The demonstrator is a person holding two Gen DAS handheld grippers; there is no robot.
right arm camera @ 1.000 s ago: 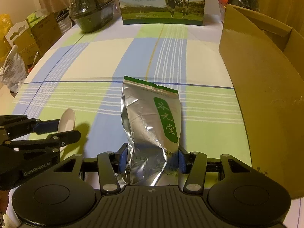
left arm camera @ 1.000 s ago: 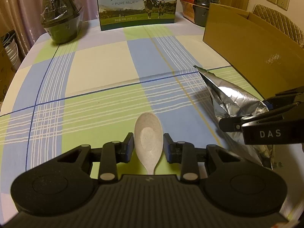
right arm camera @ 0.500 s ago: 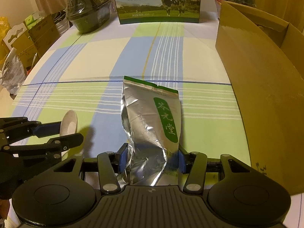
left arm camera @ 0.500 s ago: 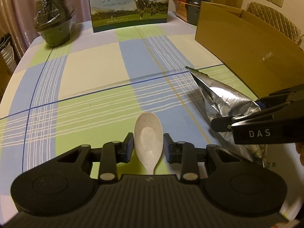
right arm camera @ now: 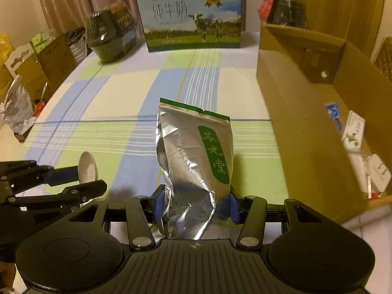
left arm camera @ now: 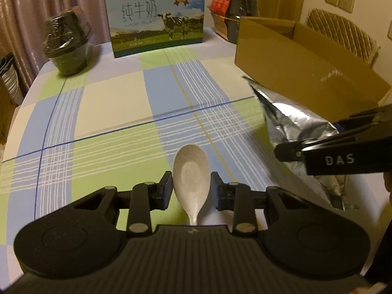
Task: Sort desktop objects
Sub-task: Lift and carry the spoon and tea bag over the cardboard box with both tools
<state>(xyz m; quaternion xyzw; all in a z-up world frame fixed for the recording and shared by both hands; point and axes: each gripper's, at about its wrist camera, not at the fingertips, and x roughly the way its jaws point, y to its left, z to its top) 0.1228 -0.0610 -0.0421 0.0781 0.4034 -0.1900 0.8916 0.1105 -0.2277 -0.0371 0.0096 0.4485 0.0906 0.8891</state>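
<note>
Behind foil pouch [right arm camera: 196,161]: milk carton [right arm camera: 191,17]; cardboard box [right arm camera: 306,112] rt.

warm dim light, pinkish curtains [left arm camera: 22,24] behind a checked-cloth table [left arm camera: 110,103].

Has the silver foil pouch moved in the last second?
Yes. The silver foil pouch has risen and swung right, toward the brown cardboard box.

spoon [left arm camera: 191,178] handle hidden under hand-held gripper, pouch [right arm camera: 196,171] base hidden
</note>
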